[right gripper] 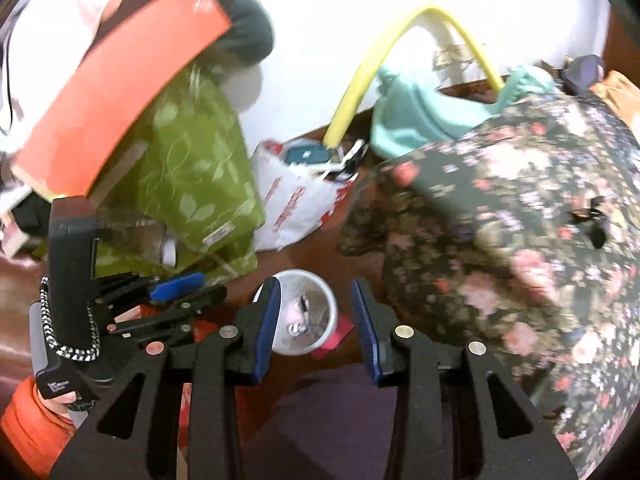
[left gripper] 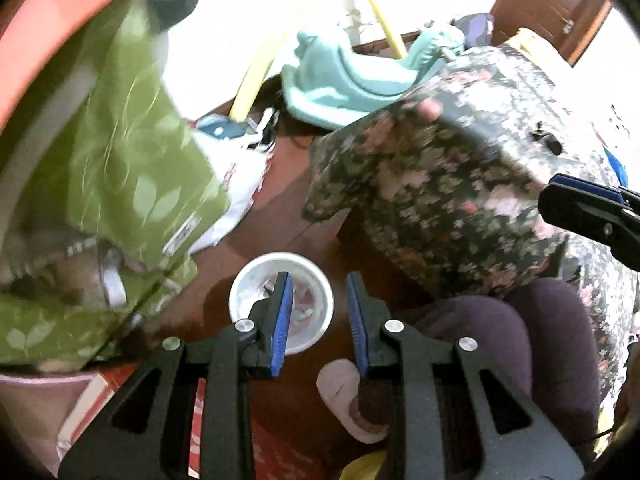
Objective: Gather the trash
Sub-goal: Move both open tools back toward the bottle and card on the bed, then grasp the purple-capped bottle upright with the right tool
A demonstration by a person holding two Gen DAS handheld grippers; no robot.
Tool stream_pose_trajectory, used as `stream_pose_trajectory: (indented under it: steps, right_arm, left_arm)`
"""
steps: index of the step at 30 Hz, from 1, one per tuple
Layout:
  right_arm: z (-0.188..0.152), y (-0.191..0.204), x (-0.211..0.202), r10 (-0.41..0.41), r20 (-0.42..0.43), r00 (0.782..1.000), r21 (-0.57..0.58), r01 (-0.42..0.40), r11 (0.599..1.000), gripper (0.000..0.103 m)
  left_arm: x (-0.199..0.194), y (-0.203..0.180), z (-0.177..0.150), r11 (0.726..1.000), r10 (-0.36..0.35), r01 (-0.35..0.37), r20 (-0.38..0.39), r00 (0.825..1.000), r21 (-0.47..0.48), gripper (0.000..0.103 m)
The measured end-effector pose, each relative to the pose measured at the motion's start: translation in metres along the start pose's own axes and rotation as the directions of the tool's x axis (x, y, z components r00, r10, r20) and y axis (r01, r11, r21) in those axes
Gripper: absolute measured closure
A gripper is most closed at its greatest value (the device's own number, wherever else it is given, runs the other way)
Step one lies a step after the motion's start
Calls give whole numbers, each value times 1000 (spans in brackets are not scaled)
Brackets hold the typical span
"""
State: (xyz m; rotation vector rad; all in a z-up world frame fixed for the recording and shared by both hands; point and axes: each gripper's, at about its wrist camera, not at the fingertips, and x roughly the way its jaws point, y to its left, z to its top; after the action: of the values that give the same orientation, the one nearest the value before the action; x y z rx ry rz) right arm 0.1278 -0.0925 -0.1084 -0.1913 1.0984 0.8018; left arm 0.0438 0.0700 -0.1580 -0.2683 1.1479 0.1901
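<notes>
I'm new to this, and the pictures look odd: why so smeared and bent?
Left wrist view: the green bag and floral cloth are motion-smeared, the wall glares white. Right wrist view: fisheye bends the edges; the cup stays fairly sharp.

A: Where's the free room?
B: Only the bare brown wooden floor (left gripper: 288,200) at frame centre, around the white round paper cup (left gripper: 281,300).
A: And the sides?
B: Green leaf-print fabric bag (left gripper: 132,168) crowds left; dark floral-print cloth (left gripper: 448,184) blocks right.

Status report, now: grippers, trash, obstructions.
Left gripper and right gripper open, empty. White cup of trash below on floor. Floral fabric crowding right.
</notes>
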Motion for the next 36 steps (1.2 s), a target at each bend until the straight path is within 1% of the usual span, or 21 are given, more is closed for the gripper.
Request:
stream_pose_trajectory:
  steps: [5, 10, 17, 21, 24, 26, 30, 31, 34, 36]
  right_arm:
    - [0, -35, -37, -46, 85, 995, 63, 41, 997, 70]
    - [-2, -74, -72, -123, 148, 981, 110, 107, 988, 70]
    - [-1, -128, -114, -216, 208, 954, 164, 184, 969, 70]
    - [-1, -160, -128, -238, 217, 947, 210, 193, 959, 70]
    - [1, -183, -131, -261, 216, 941, 246, 207, 947, 70]
    - [2, -197, -130, -266, 205, 942, 263, 209, 942, 68]
    - [3, -226, -118, -291, 181, 939, 312, 225, 923, 54]
    - [4, -233, -113, -289, 173, 941, 328, 222, 918, 53]
    - [4, -255, -95, -275, 140, 951, 385, 203, 900, 53]
    - [5, -266, -84, -268, 122, 956, 423, 194, 885, 53]
  left_arm:
    - [-20, -41, 27, 997, -18, 13, 59, 998, 81, 76]
    - [-31, -85, 55, 988, -57, 43, 94, 994, 148, 75]
    - [-38, -150, 96, 970, -99, 63, 142, 985, 236, 67]
    - [-37, -183, 121, 958, -133, 84, 164, 978, 274, 66]
    - [-33, -199, 135, 951, -149, 94, 171, 974, 295, 66]
    - [-27, -210, 144, 946, -161, 102, 171, 972, 306, 63]
    - [-11, -223, 160, 941, -177, 120, 159, 971, 315, 61]
    - [-7, -225, 163, 941, -177, 120, 156, 972, 316, 60]
    - [9, -230, 168, 942, -169, 115, 150, 974, 316, 51]
    - [22, -231, 171, 941, -172, 123, 133, 976, 315, 51]
